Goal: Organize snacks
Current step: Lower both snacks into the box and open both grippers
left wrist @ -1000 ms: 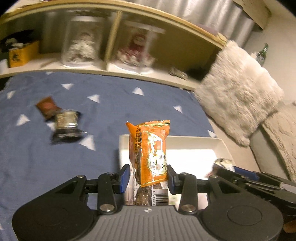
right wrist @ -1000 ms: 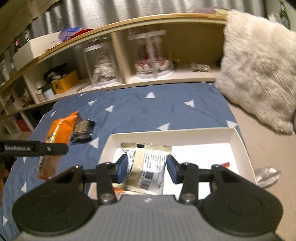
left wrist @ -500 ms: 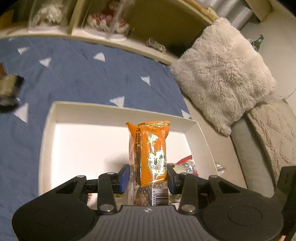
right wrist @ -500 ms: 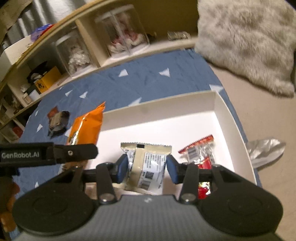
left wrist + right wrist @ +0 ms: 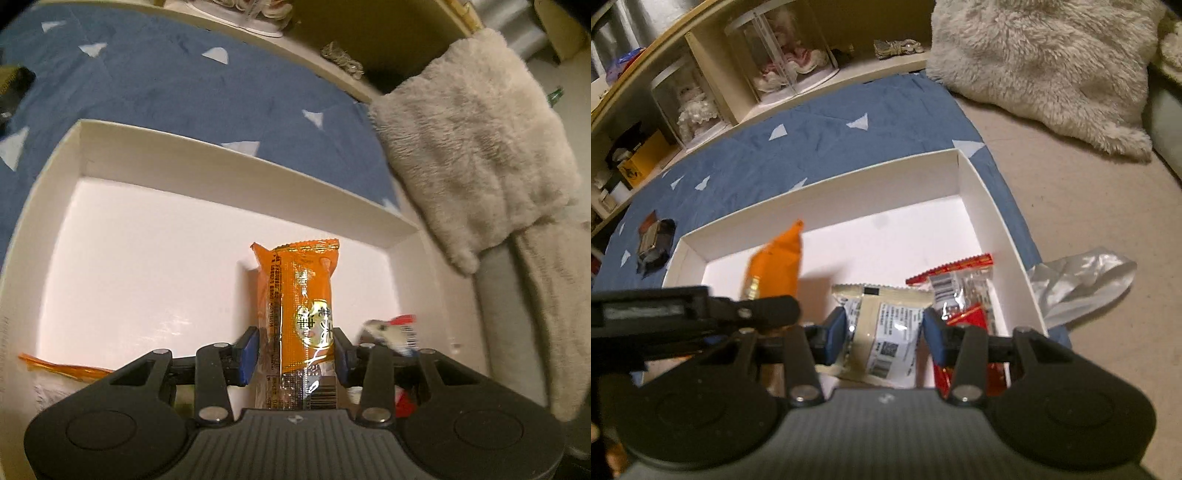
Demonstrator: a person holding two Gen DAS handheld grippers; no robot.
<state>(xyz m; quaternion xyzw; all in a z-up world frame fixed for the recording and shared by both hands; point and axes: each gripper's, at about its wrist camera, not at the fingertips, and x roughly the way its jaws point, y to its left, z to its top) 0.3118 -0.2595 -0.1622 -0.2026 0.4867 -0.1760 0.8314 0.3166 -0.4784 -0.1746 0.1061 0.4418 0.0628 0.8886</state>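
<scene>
My left gripper [image 5: 293, 356] is shut on an orange snack packet [image 5: 301, 306] and holds it low over the white box [image 5: 229, 168]. The same packet [image 5: 775, 258] shows in the right wrist view, inside the box [image 5: 820, 199] on its left side. My right gripper [image 5: 884, 336] is shut on a cream snack packet with a barcode label [image 5: 882, 328], over the box's right half. A red and clear packet [image 5: 964, 291] lies in the box beside it, and shows in the left wrist view [image 5: 395, 330]. Another orange wrapper [image 5: 62, 367] lies at the box's near left.
The box rests on a blue blanket with white triangles [image 5: 827, 125]. Dark snack packets [image 5: 653, 240] lie on the blanket left of the box. A fluffy cushion [image 5: 1045, 55] is at the right, a silver wrapper [image 5: 1082, 277] beside the box, and a shelf with glass domes [image 5: 790, 55] behind.
Both grippers have moved forward and down over the white box with their packets. The orange packet went from beside the box to inside it.
</scene>
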